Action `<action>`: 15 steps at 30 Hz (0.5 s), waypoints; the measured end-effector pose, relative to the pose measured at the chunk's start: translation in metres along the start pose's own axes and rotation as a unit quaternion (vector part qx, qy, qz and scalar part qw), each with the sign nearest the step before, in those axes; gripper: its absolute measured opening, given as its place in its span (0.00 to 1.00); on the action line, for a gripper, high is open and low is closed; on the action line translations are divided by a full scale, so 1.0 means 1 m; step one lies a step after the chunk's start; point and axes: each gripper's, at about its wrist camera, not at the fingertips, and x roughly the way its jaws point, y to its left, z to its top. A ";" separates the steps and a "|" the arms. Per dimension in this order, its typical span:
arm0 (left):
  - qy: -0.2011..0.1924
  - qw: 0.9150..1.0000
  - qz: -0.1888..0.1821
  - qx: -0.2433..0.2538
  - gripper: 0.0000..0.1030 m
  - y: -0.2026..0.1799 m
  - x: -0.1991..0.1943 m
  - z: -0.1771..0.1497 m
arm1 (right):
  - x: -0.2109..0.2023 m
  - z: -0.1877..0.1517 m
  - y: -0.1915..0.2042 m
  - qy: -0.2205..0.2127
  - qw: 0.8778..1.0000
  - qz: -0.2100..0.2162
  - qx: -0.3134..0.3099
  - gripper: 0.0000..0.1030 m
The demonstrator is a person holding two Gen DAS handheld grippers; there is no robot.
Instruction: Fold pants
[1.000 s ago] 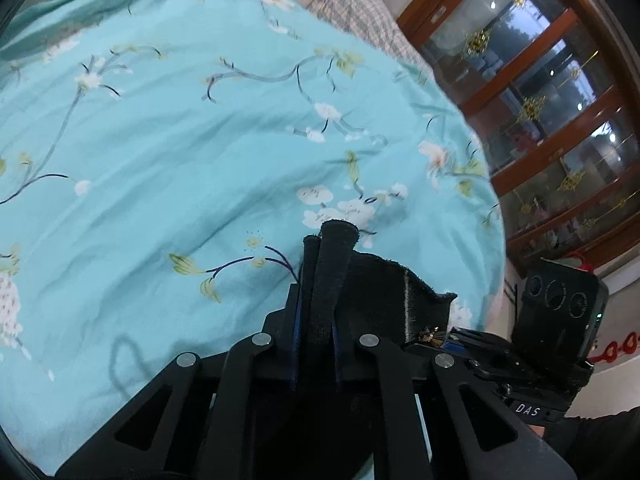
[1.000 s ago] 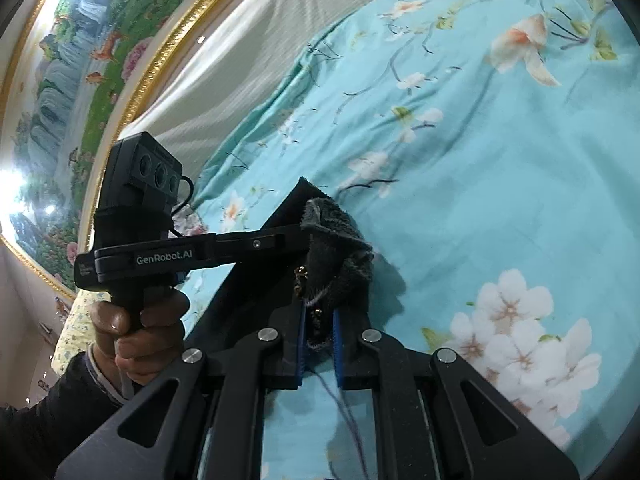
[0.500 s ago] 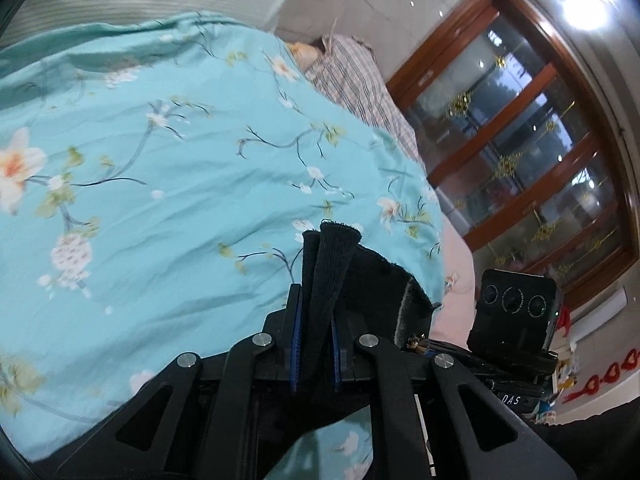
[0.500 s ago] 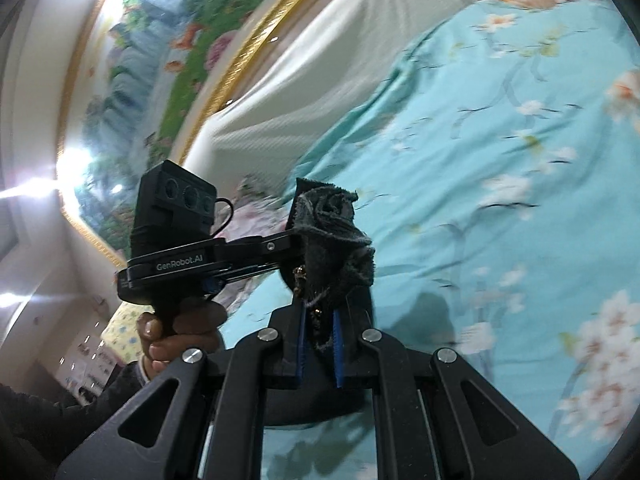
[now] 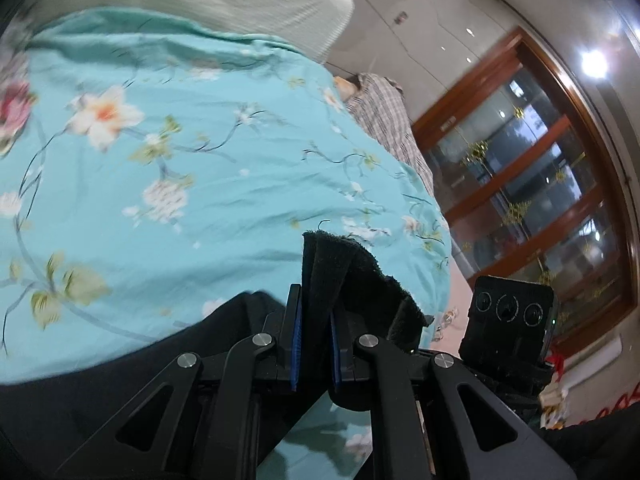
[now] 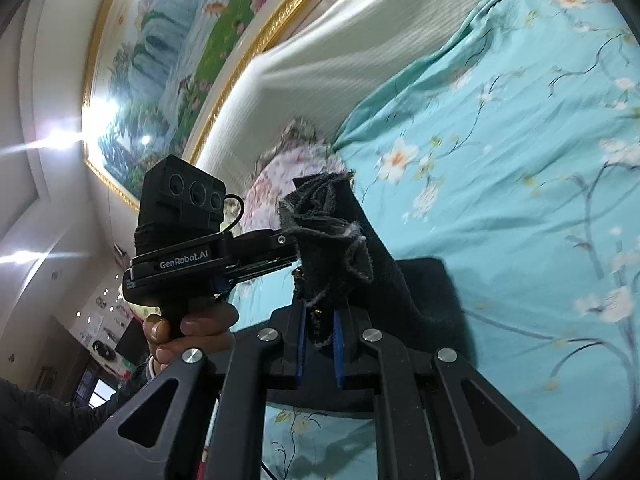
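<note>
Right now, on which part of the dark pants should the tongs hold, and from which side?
Hold the bunched top edge of the pants, from above the bed. The left tongs and right tongs each pinch it there; the rest hangs free below.

A home bedroom: floral bedspread [image 5: 224, 184], headboard [image 6: 360, 40], glass-fronted cabinet [image 5: 532, 184].

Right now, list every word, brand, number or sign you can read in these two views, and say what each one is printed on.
"GenRobot.AI": white lettering on the side of the left tongs body, seen in the right wrist view.

Red shapes low on the wall in the left wrist view: too blurred to read.

Small pictures on the far wall in the right wrist view: too small to read.

Nothing else is legible.
</note>
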 end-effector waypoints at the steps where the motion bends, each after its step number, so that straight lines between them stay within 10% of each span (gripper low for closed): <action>1: -0.002 1.000 0.000 -0.008 0.10 0.006 -0.003 -0.004 | 0.005 -0.002 0.001 0.005 1.000 -0.001 -0.002 0.11; 15: -0.015 0.995 0.016 -0.098 0.10 0.079 -0.017 -0.052 | 0.069 -0.033 0.009 0.085 0.996 -0.027 -0.026 0.12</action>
